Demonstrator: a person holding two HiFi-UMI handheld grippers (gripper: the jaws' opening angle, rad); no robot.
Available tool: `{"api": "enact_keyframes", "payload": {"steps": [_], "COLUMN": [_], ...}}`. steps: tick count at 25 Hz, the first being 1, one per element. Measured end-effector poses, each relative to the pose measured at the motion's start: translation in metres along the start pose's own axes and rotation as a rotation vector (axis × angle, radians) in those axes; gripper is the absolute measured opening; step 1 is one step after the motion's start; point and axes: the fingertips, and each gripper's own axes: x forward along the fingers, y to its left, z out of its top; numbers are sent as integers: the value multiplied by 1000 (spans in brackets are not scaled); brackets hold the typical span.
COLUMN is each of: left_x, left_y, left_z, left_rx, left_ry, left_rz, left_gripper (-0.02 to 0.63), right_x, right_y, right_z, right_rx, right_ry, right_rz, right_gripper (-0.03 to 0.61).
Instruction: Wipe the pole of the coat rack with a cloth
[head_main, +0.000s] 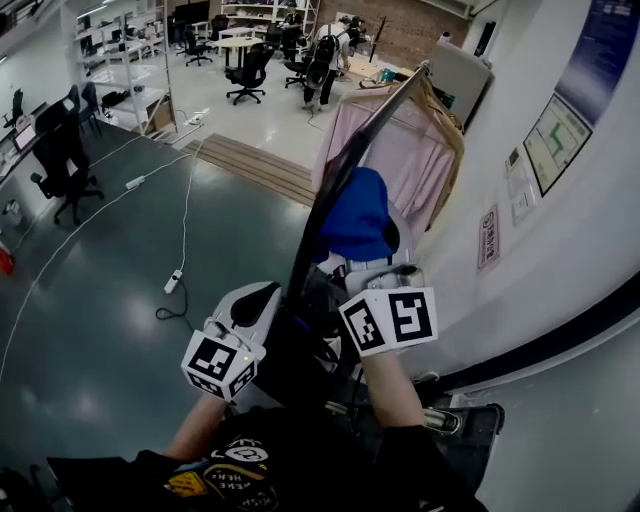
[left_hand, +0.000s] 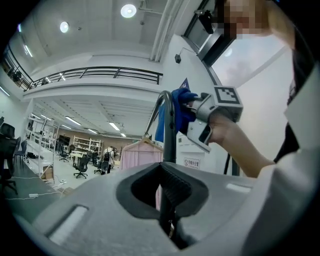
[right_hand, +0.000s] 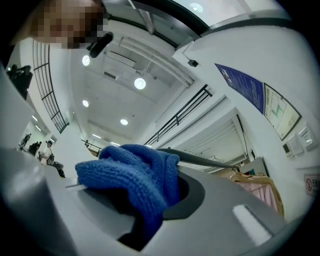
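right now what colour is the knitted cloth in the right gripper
The knitted cloth is blue, clearest in the right gripper view.

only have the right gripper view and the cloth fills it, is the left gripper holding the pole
observer: yes, the left gripper has its jaws shut on the pole.
operator: where is it relative to the cloth
observer: lower down the pole. The right gripper holds the cloth against the pole above it.
operator: anything underfoot
observer: a power strip on a white cable lies on the floor to the person's left, apart from the rack.
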Motion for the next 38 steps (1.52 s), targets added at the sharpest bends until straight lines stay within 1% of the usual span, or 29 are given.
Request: {"api": "enact_keyframes", "payload": {"steps": [4,7,11,14,16,17,18,20,25,27,29,32,34,36,38], "left_x": [-1,-3,-4,-5,-6,-6,-7,-9,-9,-10,-9,-7,-7,-8,-10], "left_y": [7,12,12,11,11,11,12,12,11,11,11,11,13,14,14], "left_z": [-3,-6,-10,-15,-16,-16,-16,-14,-10,-9,-7,-4,-4,-3,-3], "left_rx": [-10,-19,-29,-37,-38,-38,-37,-36,-26,-21,-19,-16,-17,-22,-27], "left_ry": [1,-1,4,14,19,20,20,15,10,10,8,4,2,1,0], "left_rz": [18,29,35,39,41,42,44,47,47,49,49,47,45,45,46], "left_gripper": [5,5,5,5,5,5,5,5,5,5,5,5,5,5,5], "right_x": [-29,-50,-75,-95,-103,-104,-102,-92,-50,-31,-11,22,43,58,65], "right_y": [33,43,46,47,48,49,49,47,36,31,18,-17,-43,-66,-87], "right_z": [-25,-56,-108,-149,-165,-167,-164,-146,-67,-37,-17,-4,-7,-14,-17], "right_rx": [-69,-107,-107,-69,-34,-25,-25,-36,-61,-36,1,-12,-26,-10,18], "right_ry": [14,60,150,227,253,255,248,207,39,1,-5,16,51,86,80], "right_rz": [31,28,29,36,38,40,43,55,93,106,99,32,-17,-54,-96], "right_gripper": [38,37,35,37,37,35,35,37,37,37,37,40,43,44,43]}}
